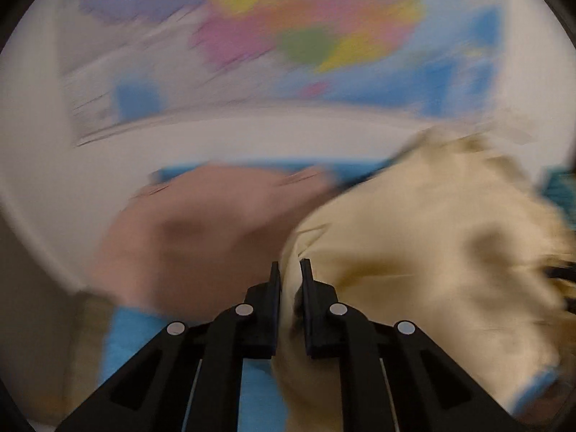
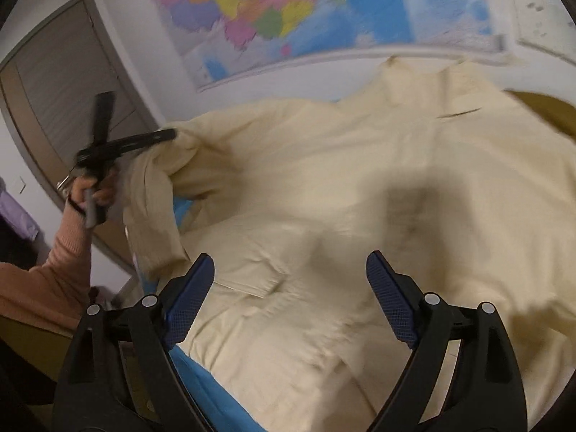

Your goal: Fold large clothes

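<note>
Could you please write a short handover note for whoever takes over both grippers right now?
Left gripper: shut on a bunched edge of the cream garment, lifted at the garment's left side, probably a sleeve.
Right gripper: open, holding nothing, above the garment's middle.
The garment lies spread, front pocket up, on the blue surface below the wall map.
Done: one side picked up; no finished fold visible.
Left: probably carry the lifted part across the body, lay it flat, then fold the rest. The left view is blurred by motion.
</note>
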`<state>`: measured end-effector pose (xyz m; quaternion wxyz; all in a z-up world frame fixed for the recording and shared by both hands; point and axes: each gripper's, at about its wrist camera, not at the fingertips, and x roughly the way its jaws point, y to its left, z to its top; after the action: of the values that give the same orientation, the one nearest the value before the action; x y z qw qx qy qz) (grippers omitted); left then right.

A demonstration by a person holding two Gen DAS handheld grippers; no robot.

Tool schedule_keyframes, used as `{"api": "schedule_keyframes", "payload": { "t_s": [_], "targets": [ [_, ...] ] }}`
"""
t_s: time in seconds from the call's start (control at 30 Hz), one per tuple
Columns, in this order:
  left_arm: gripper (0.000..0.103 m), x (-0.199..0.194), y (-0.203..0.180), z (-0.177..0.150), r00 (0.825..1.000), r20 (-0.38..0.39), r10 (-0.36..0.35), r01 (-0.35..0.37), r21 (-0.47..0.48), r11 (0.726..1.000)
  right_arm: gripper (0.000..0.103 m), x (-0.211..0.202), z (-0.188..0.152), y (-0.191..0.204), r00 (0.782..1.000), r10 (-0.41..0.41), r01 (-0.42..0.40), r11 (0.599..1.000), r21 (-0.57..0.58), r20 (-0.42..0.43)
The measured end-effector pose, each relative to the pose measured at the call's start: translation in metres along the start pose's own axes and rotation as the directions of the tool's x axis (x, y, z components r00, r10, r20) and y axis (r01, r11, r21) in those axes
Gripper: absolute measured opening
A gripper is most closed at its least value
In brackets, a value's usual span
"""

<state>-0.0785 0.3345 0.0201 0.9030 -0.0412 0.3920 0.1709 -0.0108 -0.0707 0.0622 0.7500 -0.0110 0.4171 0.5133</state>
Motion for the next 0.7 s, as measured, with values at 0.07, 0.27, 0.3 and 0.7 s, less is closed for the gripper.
{"api": "schedule_keyframes", "payload": {
  "t_s": [0.07,0.27,0.3,0.7],
  "targets": [
    [0.018,0.032,0.012,-0.003,0.993,-0.084,0.084,-0.086,-0.02,0.996,0.085,0.018,0.002,0.003,0.999,0.006,-0.007,1.0,-0.003,-0.033],
    [0.037,0.032,0.022,-0.013,0.997,-0.074,-0.005,-0.003,-0.098,0.995,0.085,0.021,-0.004,-0.013,0.998,-0.044,0.048,0.996,0.074,-0.052],
    [0.051,0.02,0.017,-0.015,0.997,-0.047,-0.058,0.054,-0.083,0.995,0.085,0.016,-0.005,-0.014,0.997,-0.063,0.066,0.995,0.081,-0.043],
    [0.072,-0.064,-0.114,-0.098,0.889,-0.009,-0.458,0.443,0.271,0.855,0.084,-0.081,-0.105,-0.029,0.988,-0.137,0.116,0.961,0.252,0.069]
  ]
}}
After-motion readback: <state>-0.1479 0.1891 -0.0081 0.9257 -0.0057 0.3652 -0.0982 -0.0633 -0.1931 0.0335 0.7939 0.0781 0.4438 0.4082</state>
